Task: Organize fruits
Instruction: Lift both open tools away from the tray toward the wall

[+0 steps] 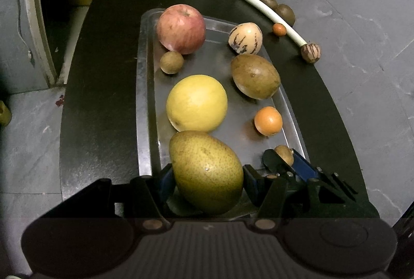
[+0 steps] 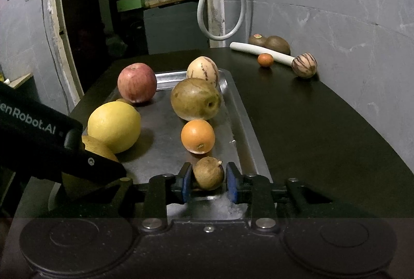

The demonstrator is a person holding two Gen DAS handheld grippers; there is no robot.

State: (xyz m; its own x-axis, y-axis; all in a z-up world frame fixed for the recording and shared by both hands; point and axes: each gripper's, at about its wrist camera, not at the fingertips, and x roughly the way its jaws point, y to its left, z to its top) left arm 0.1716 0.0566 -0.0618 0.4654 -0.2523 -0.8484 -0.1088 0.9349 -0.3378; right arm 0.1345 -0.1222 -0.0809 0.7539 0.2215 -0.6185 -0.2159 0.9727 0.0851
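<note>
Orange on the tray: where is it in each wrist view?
Left wrist view: the orange sits right of centre, near the tray's right rim, below the brown oval fruit.
Right wrist view: the orange sits centre frame, just above the small brown fruit between the right tool's pads.
Shared landmark: the red apple at the tray's far end.

On the black body of my left claw (image 2: 85, 170), at the left edge of my right camera's view, white letters read "enRobot.AI"; the start of the word is cut off by the frame. At the far right of the bench, one brown fruit (image 2: 257, 39) carries a small round sticker, too small for me to read.
</note>
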